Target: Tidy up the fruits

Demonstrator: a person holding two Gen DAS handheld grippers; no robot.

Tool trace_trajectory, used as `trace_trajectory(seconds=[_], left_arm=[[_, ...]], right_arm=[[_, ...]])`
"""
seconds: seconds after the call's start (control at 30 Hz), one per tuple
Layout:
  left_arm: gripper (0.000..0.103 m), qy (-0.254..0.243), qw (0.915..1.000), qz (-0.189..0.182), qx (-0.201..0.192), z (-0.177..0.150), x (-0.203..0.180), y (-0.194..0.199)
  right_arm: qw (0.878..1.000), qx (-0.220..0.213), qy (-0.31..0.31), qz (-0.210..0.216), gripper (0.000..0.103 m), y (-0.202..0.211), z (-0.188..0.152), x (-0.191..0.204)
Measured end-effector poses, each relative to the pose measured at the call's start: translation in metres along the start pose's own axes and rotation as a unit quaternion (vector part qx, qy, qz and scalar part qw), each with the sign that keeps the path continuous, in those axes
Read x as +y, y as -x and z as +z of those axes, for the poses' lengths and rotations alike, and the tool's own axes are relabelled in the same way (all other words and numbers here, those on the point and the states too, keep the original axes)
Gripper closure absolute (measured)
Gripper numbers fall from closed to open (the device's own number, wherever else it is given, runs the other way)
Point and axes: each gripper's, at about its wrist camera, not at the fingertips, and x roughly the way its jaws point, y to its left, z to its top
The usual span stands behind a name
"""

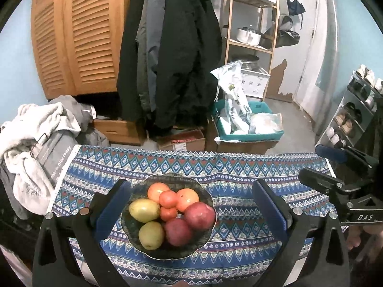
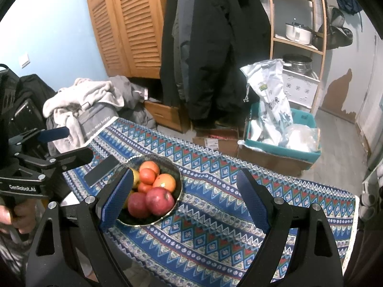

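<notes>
A dark scalloped bowl [image 1: 205, 239] stands on the patterned blue tablecloth [image 1: 239, 186]. It holds two red apples [image 1: 199, 216], two yellow-green pears [image 1: 144, 210] and several oranges [image 1: 186, 199]. My left gripper [image 1: 191, 205] is open and empty, with the bowl between its fingers. My right gripper [image 2: 185, 196] is open and empty; the bowl [image 2: 179, 192] with its apples [image 2: 160, 201] lies by its left finger. The right gripper also shows at the right of the left wrist view [image 1: 335, 167]. The left gripper shows at the left of the right wrist view [image 2: 59, 143].
A pile of grey and white clothes [image 1: 31, 143] lies at the table's left end. Behind the table stand cardboard boxes [image 1: 182, 141], a teal bin of bags [image 1: 249, 122], hanging dark coats [image 1: 172, 55] and a wooden shelf [image 1: 251, 24]. A shoe rack [image 1: 354, 110] stands at the right.
</notes>
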Motion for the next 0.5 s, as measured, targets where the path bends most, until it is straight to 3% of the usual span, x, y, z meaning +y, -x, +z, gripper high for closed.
trace_trajectory(seconds=[0.5], left_arm=[[0.001, -0.002, 1.0000, 0.000, 0.002, 0.0000, -0.0020, -0.0005]], right_arm=[[1.000, 0.001, -0.001, 0.000, 0.016, 0.0001, -0.0012, 0.0018]])
